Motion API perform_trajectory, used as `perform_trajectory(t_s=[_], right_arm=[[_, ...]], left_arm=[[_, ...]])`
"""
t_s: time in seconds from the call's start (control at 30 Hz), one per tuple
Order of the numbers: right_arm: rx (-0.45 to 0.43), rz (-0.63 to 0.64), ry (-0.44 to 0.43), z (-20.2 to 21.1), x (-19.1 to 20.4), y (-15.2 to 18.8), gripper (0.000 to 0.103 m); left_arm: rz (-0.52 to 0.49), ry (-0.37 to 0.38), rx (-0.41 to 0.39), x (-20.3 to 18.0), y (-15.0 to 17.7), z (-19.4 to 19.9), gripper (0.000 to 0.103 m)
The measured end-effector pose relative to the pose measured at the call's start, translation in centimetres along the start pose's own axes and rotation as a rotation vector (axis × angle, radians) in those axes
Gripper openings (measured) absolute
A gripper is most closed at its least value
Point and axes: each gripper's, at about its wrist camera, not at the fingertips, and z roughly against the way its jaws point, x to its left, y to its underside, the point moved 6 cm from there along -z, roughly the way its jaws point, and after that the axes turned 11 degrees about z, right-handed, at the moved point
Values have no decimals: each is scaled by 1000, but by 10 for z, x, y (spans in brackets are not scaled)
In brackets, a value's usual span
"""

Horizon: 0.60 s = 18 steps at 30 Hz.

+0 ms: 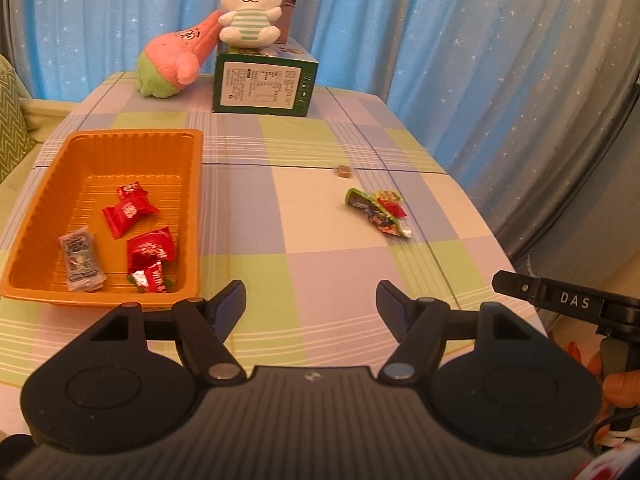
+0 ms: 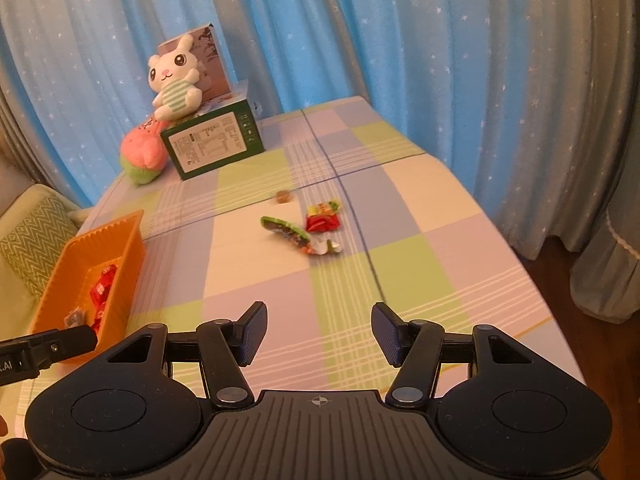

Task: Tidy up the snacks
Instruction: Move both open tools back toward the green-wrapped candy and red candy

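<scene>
Right wrist: snacks (image 2: 308, 230) well beyond jaws.

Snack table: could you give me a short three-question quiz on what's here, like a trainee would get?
1. True or false: the orange tray already holds red-wrapped snacks.
2. Where does the white plush rabbit sit? A) in the tray B) on the green box C) on the floor
3. Fill in: the left gripper and right gripper each hold ____.

Key
1. True.
2. B.
3. Nothing; both are open over the checked tablecloth, and the loose snack packets and a small brown sweet lie beyond them.
</scene>
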Motion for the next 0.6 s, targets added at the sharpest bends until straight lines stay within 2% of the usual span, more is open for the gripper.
perform_trajectory(t_s=[0.3, 0.6], right_arm=[[-25, -4, 37, -5, -22, -17, 58], [-13, -3, 46, -52, -47, -33, 58]], left_arm=[[-6, 32, 10, -19, -7, -22, 69], [21, 64, 47, -39, -13, -80, 69]])
